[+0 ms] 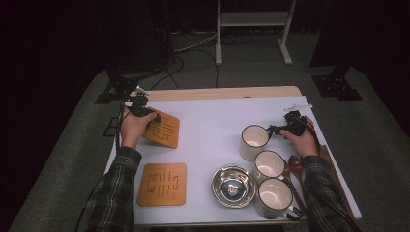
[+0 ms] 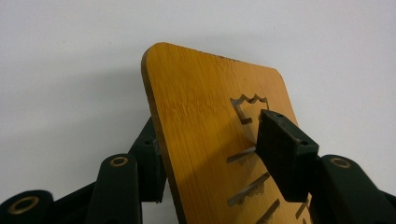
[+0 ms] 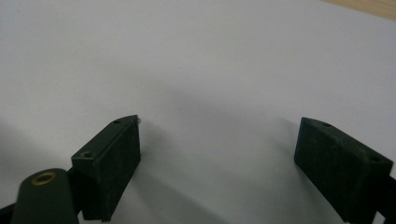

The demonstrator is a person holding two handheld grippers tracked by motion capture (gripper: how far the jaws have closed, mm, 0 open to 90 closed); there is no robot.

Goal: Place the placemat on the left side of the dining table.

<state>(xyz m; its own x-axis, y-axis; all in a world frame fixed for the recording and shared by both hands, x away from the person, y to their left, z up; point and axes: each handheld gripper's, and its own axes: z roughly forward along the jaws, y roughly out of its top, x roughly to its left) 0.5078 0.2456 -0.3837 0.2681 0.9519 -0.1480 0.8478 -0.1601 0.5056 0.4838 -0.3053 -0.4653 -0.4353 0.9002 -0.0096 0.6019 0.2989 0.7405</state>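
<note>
Table: white sheet [image 1: 212, 125] laid over it.
Left gripper [image 2: 212, 154]: jaws parted, wooden coaster [image 2: 205, 116] loosely straddled.
Right gripper [image 3: 217, 163]: jaws spread wide, nothing held.

White table [image 1: 212, 121], coasters [image 1: 162, 184], mugs [image 1: 269, 166], bowl [image 1: 233, 186]

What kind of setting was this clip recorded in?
Probably a lab or recording studio rather than a home kitchen: the table has a plain white cover, dark curtains surround it, and cables run across the grey floor near a white metal stand.
</note>
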